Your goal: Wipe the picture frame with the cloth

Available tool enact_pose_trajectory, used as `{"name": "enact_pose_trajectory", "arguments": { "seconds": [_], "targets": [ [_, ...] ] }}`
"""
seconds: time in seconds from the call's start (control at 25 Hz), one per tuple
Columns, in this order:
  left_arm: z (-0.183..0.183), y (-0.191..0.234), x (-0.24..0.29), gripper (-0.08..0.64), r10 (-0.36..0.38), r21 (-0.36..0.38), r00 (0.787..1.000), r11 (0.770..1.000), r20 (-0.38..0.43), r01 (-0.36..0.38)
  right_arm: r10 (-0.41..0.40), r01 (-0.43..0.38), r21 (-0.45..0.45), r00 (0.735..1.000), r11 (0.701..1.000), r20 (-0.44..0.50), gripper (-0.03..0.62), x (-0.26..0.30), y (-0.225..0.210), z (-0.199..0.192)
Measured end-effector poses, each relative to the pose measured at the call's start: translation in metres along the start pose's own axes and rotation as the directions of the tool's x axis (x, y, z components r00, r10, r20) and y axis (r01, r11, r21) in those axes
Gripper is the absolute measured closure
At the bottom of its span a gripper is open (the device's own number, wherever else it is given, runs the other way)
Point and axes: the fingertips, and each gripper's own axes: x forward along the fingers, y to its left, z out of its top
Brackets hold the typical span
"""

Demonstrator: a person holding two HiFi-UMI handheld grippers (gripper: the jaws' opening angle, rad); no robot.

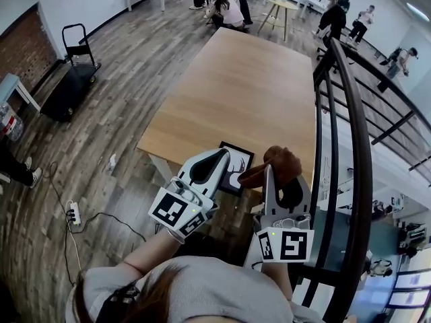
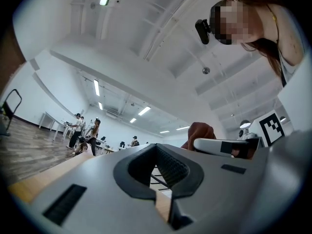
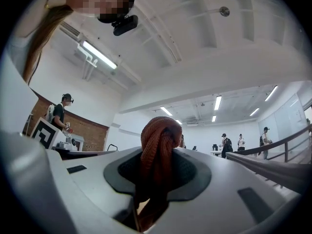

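A black picture frame (image 1: 240, 171) with a white picture lies flat at the near edge of the wooden table (image 1: 242, 86). My left gripper (image 1: 217, 157) hovers over the frame's left part, shut, with nothing between its jaws. My right gripper (image 1: 271, 172) is to the right of the frame, shut on a bunched rust-brown cloth (image 1: 283, 161). In the right gripper view the cloth (image 3: 158, 138) bulges out between the closed jaws. In the left gripper view the cloth (image 2: 199, 130) and the right gripper (image 2: 222, 145) show to the right. Both grippers point slightly upward.
A dark metal railing (image 1: 351, 113) curves along the table's right side, close to my right gripper. A black cart (image 1: 71, 79) stands at the left by the brick wall. A power strip (image 1: 74, 212) lies on the floor. Several people (image 1: 225, 5) are beyond the far end.
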Motion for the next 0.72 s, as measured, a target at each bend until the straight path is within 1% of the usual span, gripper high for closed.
{"name": "enact_pose_trajectory", "arguments": {
  "seconds": [0.2,0.32,0.52,0.72],
  "targets": [
    [0.002,-0.021,-0.021,0.552,-0.030,-0.009,1.000,1.000,0.002,0.030,-0.014,0.014,0.009,1.000,1.000,0.005,0.459,-0.027,0.009,0.004],
    [0.010,-0.032,-0.040,0.552,-0.047,0.004,0.999,0.999,-0.002,0.047,-0.029,0.029,0.011,0.999,1.000,0.014,0.459,-0.045,0.024,0.012],
    [0.019,-0.043,-0.087,0.552,-0.037,0.026,0.999,0.999,-0.024,0.038,-0.042,0.042,-0.003,0.999,0.999,0.007,0.459,-0.080,0.063,0.021],
    [0.014,-0.058,-0.133,0.552,-0.051,-0.011,0.997,0.999,-0.056,0.050,-0.067,0.067,-0.002,0.998,0.998,-0.014,0.459,-0.117,0.099,0.024]
  ]
}}
